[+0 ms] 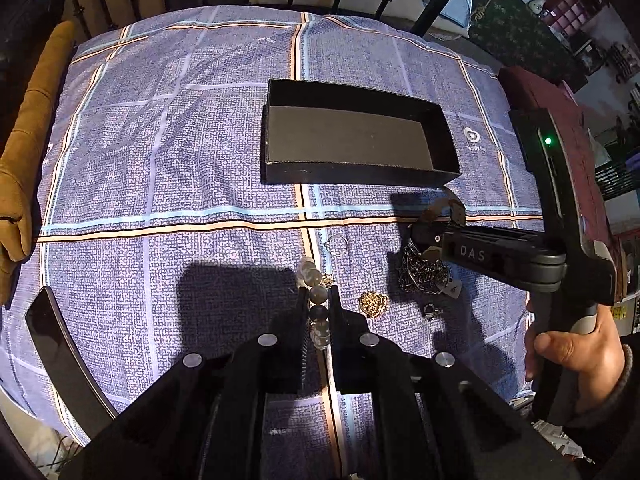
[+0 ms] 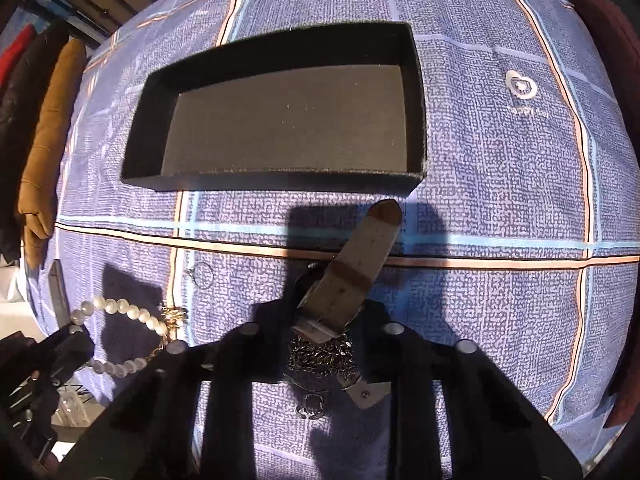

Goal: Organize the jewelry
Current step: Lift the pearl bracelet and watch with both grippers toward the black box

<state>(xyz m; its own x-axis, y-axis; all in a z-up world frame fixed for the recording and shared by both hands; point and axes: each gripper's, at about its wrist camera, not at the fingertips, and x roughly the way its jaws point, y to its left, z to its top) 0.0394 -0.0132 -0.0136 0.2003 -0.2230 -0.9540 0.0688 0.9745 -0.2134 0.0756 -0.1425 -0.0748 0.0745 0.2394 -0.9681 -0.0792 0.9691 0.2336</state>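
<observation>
My left gripper [image 1: 319, 304] pinches the pearl bracelet [image 1: 316, 300]; right gripper [image 2: 332, 316] clamps the watch strap [image 2: 356, 264]. Beads may slip out, chain [image 2: 320, 354] could snag.

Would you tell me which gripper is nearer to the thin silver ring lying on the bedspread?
Left, though only narrowly. The left gripper, shut on the pearl bracelet, sits just below the ring; the right gripper is further off to its right, over the chain pile.

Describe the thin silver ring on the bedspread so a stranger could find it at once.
Start at the open black rectangular box on the blue plaid bedspread. Just past its near wall, beside the orange stripe, lies the thin silver ring: a bare hoop, unlike the pearl bracelet or tangled dark chain.
</observation>
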